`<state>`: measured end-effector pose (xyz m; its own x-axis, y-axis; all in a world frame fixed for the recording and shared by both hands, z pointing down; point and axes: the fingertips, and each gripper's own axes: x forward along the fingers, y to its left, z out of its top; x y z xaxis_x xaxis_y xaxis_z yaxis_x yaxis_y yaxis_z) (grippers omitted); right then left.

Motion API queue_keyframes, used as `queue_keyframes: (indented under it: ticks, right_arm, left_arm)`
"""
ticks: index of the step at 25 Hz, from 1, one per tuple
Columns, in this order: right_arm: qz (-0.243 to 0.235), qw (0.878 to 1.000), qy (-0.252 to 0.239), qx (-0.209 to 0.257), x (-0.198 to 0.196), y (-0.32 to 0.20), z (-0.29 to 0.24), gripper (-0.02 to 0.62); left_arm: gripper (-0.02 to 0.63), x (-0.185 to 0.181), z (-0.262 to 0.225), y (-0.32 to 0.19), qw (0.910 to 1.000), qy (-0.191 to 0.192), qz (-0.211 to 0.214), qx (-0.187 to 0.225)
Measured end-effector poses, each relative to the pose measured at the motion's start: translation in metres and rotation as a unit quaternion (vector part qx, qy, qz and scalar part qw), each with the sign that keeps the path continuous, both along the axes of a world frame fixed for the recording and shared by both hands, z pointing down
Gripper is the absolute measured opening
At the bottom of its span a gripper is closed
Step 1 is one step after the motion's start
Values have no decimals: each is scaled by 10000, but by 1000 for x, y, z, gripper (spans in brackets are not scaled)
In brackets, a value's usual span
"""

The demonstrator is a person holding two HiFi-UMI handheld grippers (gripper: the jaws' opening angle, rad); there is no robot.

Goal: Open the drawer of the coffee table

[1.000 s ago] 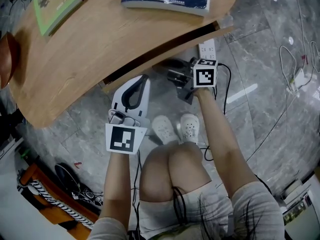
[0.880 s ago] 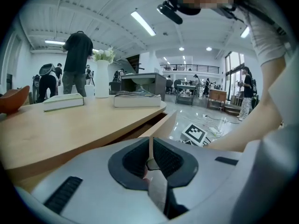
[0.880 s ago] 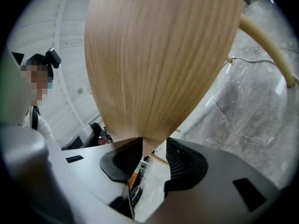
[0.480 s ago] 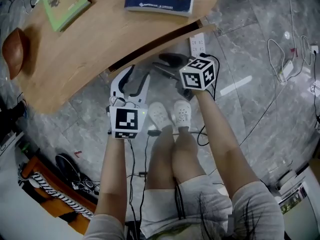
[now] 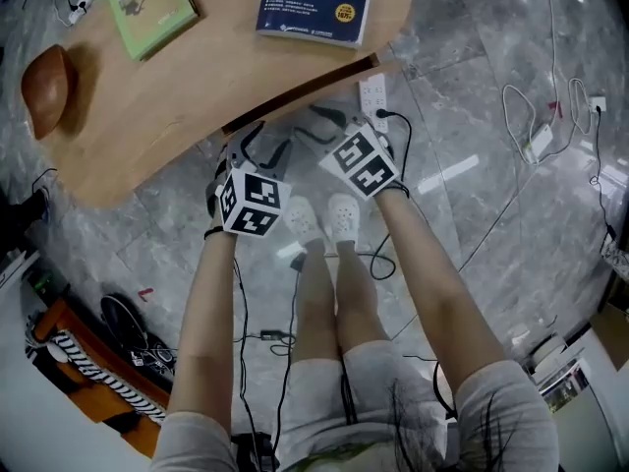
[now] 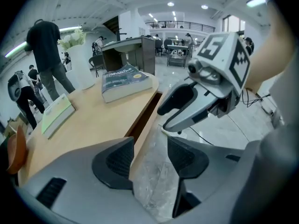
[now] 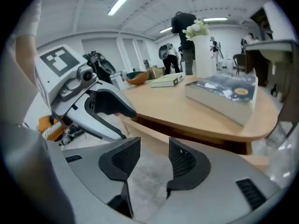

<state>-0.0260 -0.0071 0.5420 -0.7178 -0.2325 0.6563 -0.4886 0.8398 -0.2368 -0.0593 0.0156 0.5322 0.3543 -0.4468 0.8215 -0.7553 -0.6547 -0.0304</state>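
Wooden coffee table (image 5: 197, 87) at the upper left of the head view, seen from above, with a blue book (image 5: 316, 3) and a green book (image 5: 150, 8) lying on top. Along the near edge, the drawer (image 5: 324, 85), ajar by a narrow dark slot. Just below that edge, the left gripper (image 5: 263, 144) and the right gripper (image 5: 329, 126) side by side, above a pair of white shoes (image 5: 324, 219). Differs from a second ago: left gripper no longer closed against the drawer front, right gripper lifted and rolled so its marker cube sits tilted. Slot in the drawer about as narrow as before.

Next, the left gripper view. Grey jaws of the left gripper (image 6: 149, 160) opening, pads already wide apart. Between them, marbled floor and the pale edge of the drawer front (image 6: 140, 143), just beside the left pad but not pressed. Nothing held. Right gripper (image 6: 196, 106) close ahead, over the floor.

Last, the right gripper view. Jaws of the right gripper (image 7: 152, 162) fairly wide apart, only floor between them. Drawer front (image 7: 152, 136) a little beyond the tips, untouched, under the table's rim.

Reads as a let-go after a short pull. Probably leaves the drawer barely started, so likely calls for a fresh grip and a longer pull.
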Motion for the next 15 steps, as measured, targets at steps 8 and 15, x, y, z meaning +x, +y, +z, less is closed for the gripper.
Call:
queue_keyframes:
  ticks: [8, 15]
  right_arm:
    - [-912, 9708, 1854, 1222, 9, -5, 16, 167]
    - [-2047, 9187, 2719, 2002, 3, -2, 23, 167]
  left_arm:
    - [210, -9, 23, 1, 9976, -139, -210, -645]
    - [210, -13, 30, -6, 9962, -730, 188, -427]
